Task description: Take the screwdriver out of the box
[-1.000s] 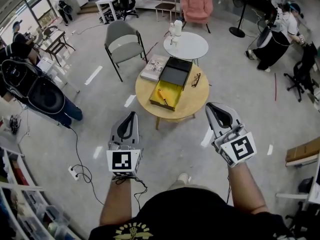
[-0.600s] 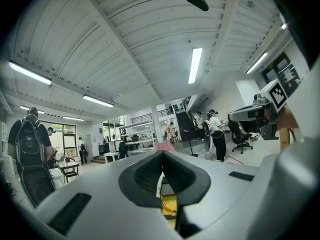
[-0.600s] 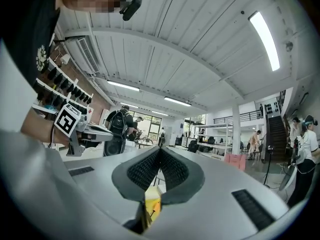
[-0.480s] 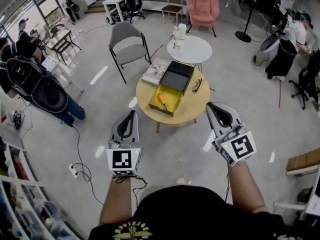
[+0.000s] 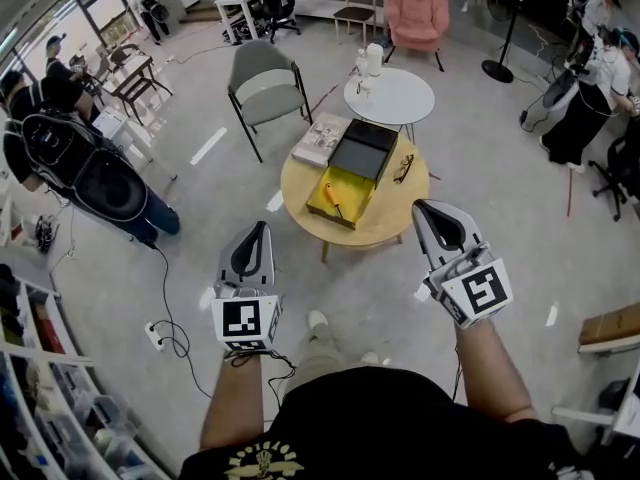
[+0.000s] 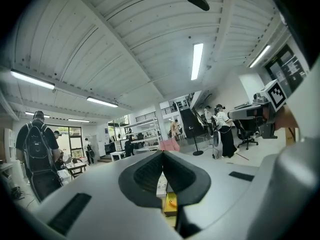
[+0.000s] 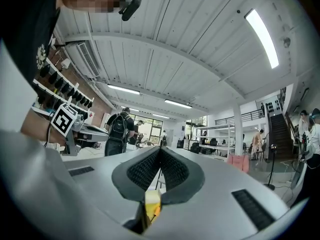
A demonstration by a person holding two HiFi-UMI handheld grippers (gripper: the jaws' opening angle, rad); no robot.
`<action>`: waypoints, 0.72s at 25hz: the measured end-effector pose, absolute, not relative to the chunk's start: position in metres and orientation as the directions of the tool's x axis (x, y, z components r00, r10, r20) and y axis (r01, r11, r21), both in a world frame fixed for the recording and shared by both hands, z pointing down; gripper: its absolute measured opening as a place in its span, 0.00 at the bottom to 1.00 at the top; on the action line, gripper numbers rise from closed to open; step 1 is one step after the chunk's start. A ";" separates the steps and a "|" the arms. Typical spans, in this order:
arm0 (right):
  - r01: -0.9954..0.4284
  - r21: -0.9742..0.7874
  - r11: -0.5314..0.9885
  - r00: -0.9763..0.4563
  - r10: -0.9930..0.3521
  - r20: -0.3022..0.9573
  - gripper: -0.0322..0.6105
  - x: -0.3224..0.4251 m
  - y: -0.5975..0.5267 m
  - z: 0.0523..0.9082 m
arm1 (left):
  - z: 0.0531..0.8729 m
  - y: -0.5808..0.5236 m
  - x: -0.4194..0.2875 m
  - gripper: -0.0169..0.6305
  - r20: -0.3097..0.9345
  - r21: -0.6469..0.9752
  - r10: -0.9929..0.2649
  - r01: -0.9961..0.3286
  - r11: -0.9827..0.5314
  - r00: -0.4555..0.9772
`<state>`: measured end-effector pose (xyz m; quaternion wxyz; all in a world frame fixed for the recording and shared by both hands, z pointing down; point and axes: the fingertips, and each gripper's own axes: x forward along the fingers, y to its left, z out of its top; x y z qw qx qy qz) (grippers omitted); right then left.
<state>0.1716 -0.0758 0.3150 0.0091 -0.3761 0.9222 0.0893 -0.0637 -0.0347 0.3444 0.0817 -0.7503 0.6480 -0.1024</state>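
Screwdriver (image 5: 332, 196) in yellow box (image 5: 352, 180), well ahead of left gripper (image 5: 262, 230) and right gripper (image 5: 424, 211)

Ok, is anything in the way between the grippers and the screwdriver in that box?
Nothing visible does. The yellow box sits open on the round table, dark lid beyond it, screwdriver uncovered inside. Only floor lies between the table and the left gripper and right gripper, both shut.

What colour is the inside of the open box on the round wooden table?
Bright yellow. The box shows best in the head view.
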 end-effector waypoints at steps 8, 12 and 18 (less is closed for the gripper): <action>-0.687 0.181 0.704 -0.724 -0.685 -0.082 0.07 0.153 -0.076 0.315 | 0.337 -0.043 -0.073 0.05 0.025 -0.259 -0.984 -0.949 -0.177 0.177; -0.688 0.189 0.700 -0.721 -0.689 -0.072 0.07 0.149 -0.078 0.315 | 0.337 -0.049 -0.070 0.05 0.012 -0.251 -0.977 -0.945 -0.210 0.214; -0.705 0.181 0.686 -0.704 -0.707 -0.063 0.07 0.145 -0.089 0.317 | 0.341 -0.065 -0.080 0.05 0.022 -0.249 -0.975 -0.943 -0.219 0.220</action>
